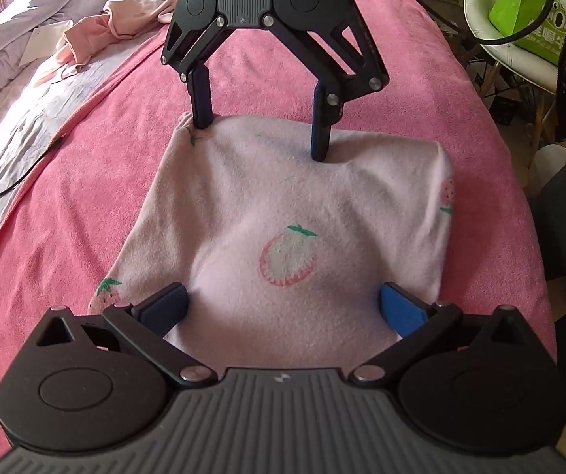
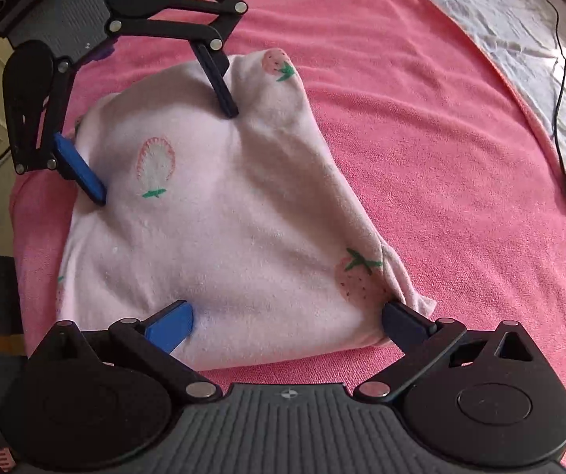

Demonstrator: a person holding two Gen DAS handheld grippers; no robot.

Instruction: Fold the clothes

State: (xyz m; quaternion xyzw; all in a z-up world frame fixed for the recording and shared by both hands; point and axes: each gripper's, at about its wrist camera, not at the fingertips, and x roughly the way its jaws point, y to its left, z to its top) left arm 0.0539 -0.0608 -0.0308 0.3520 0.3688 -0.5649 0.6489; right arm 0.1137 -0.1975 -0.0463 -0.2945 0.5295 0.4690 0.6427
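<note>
A pale pink garment with strawberry prints [image 1: 283, 213] lies folded into a rough square on the pink towel [image 1: 85, 217]. My left gripper [image 1: 285, 308] is open, its fingers resting wide apart on the garment's near edge. My right gripper [image 1: 261, 136] faces it from the far side, open, with both fingertips pressed on the garment's far edge. In the right wrist view the same garment [image 2: 223, 217] fills the middle, my right gripper [image 2: 287, 322] is open on its near edge, and the left gripper [image 2: 166, 154] is open at the far edge.
A crumpled peach garment [image 1: 97, 29] lies on the grey patterned bedding [image 1: 26, 91] to the left. A black cable [image 2: 559, 91] runs over the grey sheet. A white chair with a green box [image 1: 528, 4] stands beyond the bed's right edge.
</note>
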